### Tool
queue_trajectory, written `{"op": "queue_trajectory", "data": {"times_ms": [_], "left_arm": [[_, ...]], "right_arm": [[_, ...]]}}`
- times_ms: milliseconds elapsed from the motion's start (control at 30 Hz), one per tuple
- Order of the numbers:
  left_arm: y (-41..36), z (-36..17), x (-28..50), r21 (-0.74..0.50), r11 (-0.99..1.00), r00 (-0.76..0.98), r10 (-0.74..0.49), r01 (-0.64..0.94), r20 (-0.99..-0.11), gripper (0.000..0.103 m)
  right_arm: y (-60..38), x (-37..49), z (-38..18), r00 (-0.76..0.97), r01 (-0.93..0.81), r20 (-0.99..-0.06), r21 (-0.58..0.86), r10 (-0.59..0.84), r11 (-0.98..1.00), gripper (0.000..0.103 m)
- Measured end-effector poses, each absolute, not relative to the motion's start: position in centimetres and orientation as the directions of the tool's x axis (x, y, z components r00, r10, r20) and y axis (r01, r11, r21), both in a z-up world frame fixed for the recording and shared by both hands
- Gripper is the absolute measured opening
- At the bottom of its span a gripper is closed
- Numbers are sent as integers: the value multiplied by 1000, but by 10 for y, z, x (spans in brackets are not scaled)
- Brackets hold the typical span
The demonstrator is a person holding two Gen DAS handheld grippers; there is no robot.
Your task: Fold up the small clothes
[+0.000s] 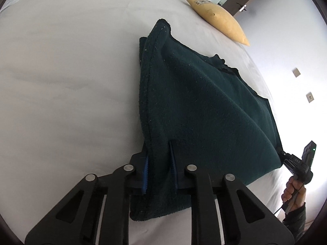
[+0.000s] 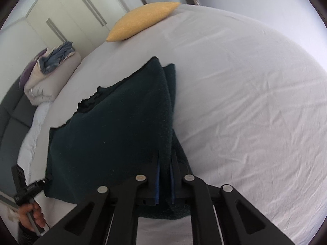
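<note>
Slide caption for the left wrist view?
Left gripper shut on a dark green fleece garment lifted off the white bed sheet.

Right tool (image 2: 164, 175) clamped on dark green cloth (image 2: 114, 134), white bed (image 2: 245, 102), yellow pillow (image 2: 141, 20) at far edge

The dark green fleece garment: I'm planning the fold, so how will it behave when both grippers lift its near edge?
The dark green fleece garment will probably drape and sag between the left gripper and right gripper, since it already hangs in soft folds. Its thick, fuzzy pile suggests little slipping. It looks light.
</note>
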State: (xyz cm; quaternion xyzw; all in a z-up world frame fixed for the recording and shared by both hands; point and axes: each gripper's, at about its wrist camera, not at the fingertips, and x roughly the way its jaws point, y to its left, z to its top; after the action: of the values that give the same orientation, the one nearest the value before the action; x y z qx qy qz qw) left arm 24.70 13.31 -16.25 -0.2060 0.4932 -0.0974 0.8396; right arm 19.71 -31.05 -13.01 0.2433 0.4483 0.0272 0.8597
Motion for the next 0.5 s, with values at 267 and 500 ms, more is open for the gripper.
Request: {"op": "queue_trajectory", "data": {"times_ms": [267, 500], "left_arm": [[139, -166, 242, -472, 880, 508, -388, -43, -769, 11], [143, -168, 230, -472, 879, 515, -378, -59, -769, 11]], "right_arm": [[-329, 183, -144, 615, 217, -730, 520, 298, 826, 8], [-330, 183, -149, 627, 226, -717, 542, 305, 810, 8]]}}
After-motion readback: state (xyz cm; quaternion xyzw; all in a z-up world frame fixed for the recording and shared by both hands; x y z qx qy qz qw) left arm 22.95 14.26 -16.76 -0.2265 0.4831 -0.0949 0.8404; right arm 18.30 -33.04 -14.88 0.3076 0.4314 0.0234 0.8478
